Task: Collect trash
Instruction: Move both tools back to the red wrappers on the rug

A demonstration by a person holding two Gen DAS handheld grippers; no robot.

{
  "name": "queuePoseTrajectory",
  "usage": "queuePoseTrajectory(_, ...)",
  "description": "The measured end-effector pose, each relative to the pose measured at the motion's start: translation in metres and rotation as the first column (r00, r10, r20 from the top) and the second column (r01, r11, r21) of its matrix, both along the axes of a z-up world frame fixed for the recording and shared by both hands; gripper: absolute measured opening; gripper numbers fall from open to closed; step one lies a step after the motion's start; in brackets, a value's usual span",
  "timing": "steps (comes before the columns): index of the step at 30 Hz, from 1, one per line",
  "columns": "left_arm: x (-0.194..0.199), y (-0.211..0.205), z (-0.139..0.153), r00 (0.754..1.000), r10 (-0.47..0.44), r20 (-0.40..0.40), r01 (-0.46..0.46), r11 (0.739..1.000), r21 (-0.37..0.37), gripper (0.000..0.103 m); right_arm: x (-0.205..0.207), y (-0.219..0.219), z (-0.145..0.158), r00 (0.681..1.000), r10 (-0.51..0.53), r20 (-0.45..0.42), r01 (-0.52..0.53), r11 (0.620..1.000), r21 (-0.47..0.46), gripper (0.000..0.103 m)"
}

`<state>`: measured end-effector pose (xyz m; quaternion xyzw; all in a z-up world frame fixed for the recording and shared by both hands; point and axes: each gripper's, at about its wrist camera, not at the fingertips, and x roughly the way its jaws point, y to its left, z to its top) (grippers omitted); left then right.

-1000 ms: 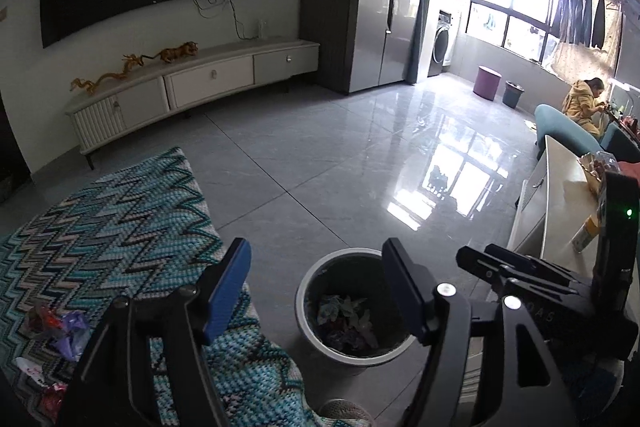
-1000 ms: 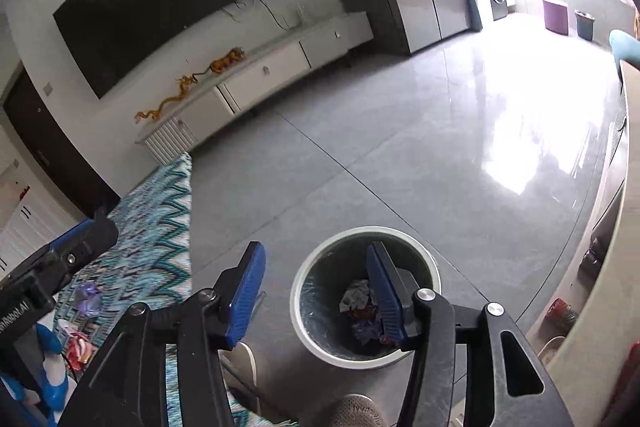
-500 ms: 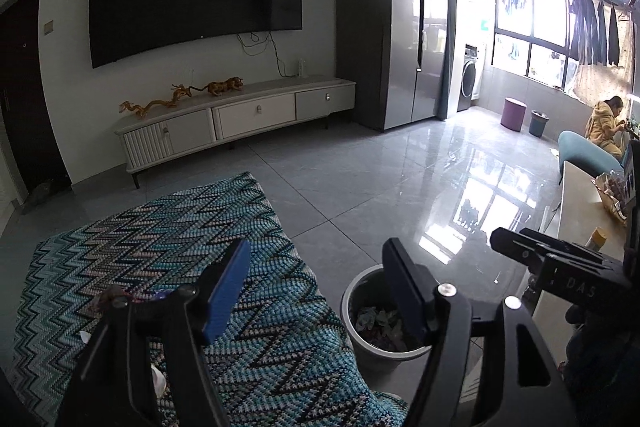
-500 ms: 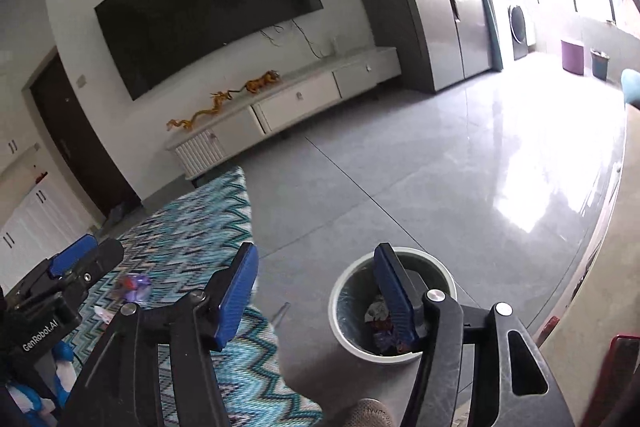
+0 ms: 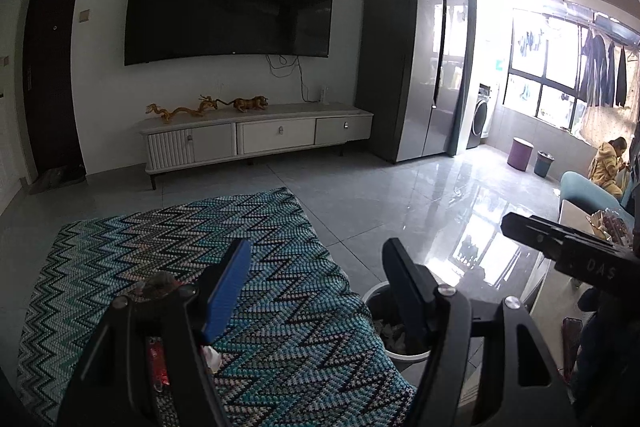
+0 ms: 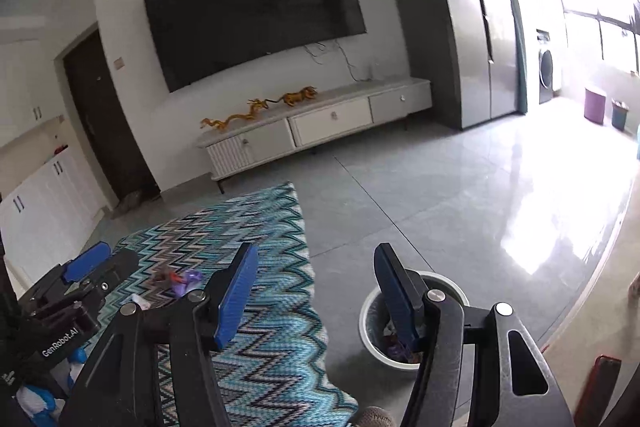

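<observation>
Partly done: wrappers (image 6: 394,349) already in bin (image 6: 370,307). Scraps (image 6: 180,279) left on rug (image 6: 256,227). Left gripper (image 5: 314,283), right gripper (image 6: 316,291) spread wide, empty.

Glossy tiled floor (image 5: 400,195); coarse woven zigzag rug (image 5: 280,267); smooth shiny fridge doors (image 5: 436,67); matt black screen (image 5: 228,3)

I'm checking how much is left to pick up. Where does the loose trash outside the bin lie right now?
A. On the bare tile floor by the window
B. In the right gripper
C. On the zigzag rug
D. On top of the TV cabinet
C: the right wrist view shows the wrappers lying on the zigzag rug, left of the bin, while the right gripper is open and holds nothing.
</observation>
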<state>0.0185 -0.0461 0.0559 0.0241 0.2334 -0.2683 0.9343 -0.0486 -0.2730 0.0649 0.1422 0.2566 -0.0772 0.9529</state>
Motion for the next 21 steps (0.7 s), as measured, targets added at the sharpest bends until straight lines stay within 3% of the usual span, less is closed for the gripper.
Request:
queuePoseTrajectory(5, 0.007, 0.050, -0.007, 0.998, 0.053, -0.018, -0.054, 0.998, -0.031, 0.067, 0.004, 0.031, 0.012, 0.997, 0.072, 0.013, -0.071, 0.997, -0.031, 0.058)
queuePoseTrajectory(10, 0.028, 0.109, -0.035, 0.987, 0.143, -0.078, -0.145, 0.989, -0.021, 0.067, 0.027, 0.063, 0.010, 0.988, 0.157, -0.003, -0.157, 0.987, -0.038, 0.058)
queuePoseTrajectory(15, 0.058, 0.160, -0.063, 0.960, 0.228, -0.160, -0.233, 0.972, -0.010, 0.067, 0.058, 0.096, -0.014, 0.966, 0.252, -0.062, -0.254, 0.967, -0.023, 0.058)
queuePoseTrajectory(21, 0.106, 0.193, -0.104, 0.916, 0.256, -0.310, -0.279, 0.960, -0.033, 0.067, 0.098, 0.134, -0.057, 0.914, 0.379, -0.146, -0.381, 0.925, 0.018, 0.058)
